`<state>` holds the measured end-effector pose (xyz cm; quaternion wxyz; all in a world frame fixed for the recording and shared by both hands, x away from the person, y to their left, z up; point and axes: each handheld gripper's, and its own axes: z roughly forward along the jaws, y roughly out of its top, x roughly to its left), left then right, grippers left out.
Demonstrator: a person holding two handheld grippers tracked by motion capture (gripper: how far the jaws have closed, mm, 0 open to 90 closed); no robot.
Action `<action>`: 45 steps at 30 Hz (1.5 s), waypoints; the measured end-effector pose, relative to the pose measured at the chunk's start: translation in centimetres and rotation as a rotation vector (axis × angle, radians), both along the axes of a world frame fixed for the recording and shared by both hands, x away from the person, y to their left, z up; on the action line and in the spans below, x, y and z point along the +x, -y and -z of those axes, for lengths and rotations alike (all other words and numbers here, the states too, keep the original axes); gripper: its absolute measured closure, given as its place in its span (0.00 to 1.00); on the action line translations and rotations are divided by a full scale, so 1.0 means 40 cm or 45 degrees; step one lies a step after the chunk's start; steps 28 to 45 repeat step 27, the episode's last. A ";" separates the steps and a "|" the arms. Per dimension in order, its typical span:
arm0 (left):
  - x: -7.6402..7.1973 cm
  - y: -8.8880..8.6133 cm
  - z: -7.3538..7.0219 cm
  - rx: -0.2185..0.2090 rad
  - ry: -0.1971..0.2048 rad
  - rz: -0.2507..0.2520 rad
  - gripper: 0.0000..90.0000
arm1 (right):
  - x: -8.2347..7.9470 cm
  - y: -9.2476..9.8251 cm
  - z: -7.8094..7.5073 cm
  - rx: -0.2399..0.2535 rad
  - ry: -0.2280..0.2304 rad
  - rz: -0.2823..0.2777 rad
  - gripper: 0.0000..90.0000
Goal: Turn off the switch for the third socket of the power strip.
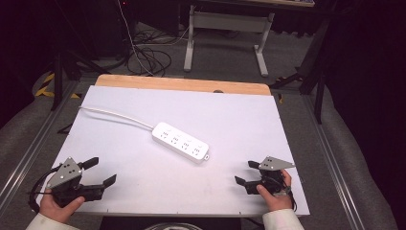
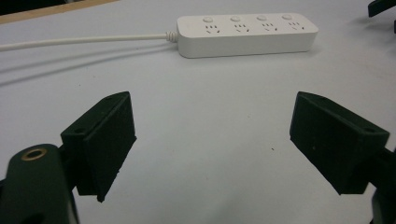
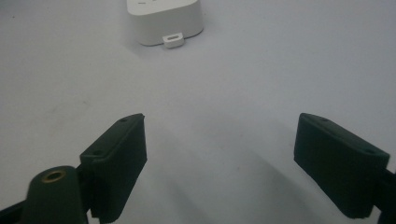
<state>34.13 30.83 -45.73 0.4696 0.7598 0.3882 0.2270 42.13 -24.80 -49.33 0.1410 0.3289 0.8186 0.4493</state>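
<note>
A white power strip (image 1: 181, 142) with several sockets lies at an angle in the middle of the white table top (image 1: 143, 191). Its white cord (image 1: 115, 115) runs off toward the far left edge. My left gripper (image 1: 99, 171) rests near the front left corner, open, with bare table between its jaws. In the left gripper view the power strip (image 2: 247, 33) lies ahead, well beyond the open left gripper (image 2: 212, 140). My right gripper (image 1: 246, 172) sits near the front right, open and holding nothing. In the right gripper view the end of the power strip (image 3: 164, 21) shows ahead of the right gripper (image 3: 219, 154).
A wooden strip (image 1: 182, 85) edges the far side of the table. Beyond it stand a white desk frame (image 1: 225, 33) and loose cables (image 1: 148, 57) on the floor. Metal rails (image 1: 28, 153) run along both sides of the table.
</note>
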 end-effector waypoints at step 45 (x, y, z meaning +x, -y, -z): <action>0.005 0.001 0.002 0.011 0.034 -0.001 0.16 | -0.005 -0.006 -0.016 -0.004 0.032 0.019 0.22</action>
